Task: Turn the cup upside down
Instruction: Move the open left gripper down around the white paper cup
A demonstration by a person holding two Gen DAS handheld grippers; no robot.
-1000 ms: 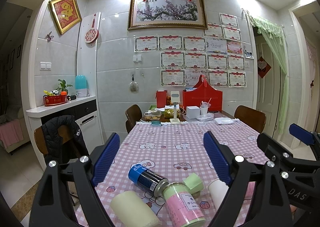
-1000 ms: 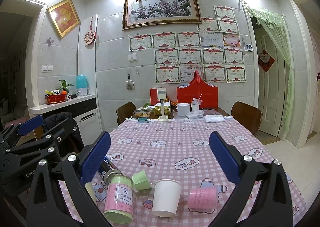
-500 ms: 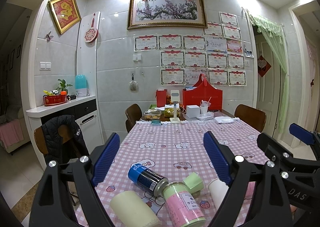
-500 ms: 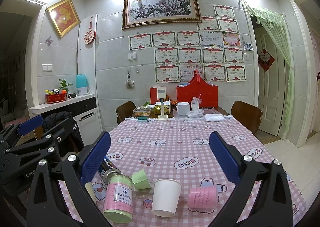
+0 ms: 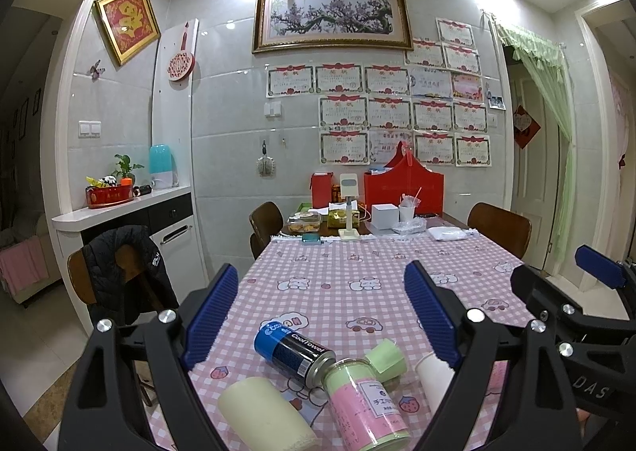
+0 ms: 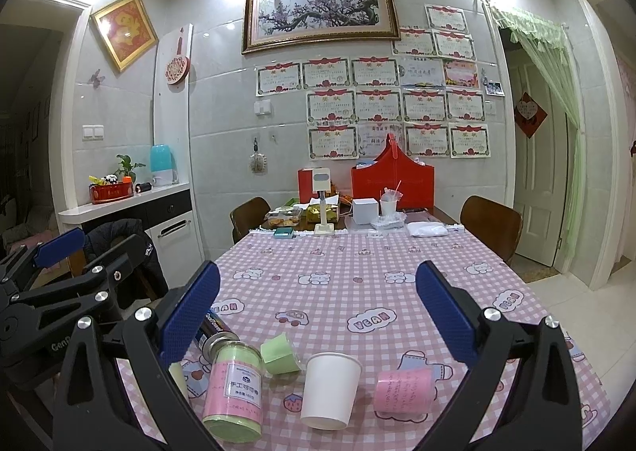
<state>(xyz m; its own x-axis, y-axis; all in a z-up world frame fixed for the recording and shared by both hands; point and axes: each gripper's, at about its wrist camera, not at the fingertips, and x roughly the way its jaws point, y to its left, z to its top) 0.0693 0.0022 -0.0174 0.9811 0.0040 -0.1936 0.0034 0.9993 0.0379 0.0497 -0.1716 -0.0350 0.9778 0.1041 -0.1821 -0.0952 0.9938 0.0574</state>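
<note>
A white paper cup [image 6: 329,389] stands mouth up on the pink checked tablecloth, low in the right wrist view, between my right gripper's fingers and nearer than their tips. In the left wrist view only part of the cup [image 5: 434,375] shows behind the right finger. My right gripper [image 6: 318,304] is open and empty above the table. My left gripper [image 5: 321,310] is open and empty, to the left of the cup.
Around the cup lie a pink and green jar [image 6: 234,387], a blue can [image 5: 293,351], a small green cup [image 6: 280,353], a pink cup on its side [image 6: 403,391] and a cream cylinder [image 5: 262,417]. Boxes and a red bag [image 6: 391,188] crowd the far end. Chairs stand around the table.
</note>
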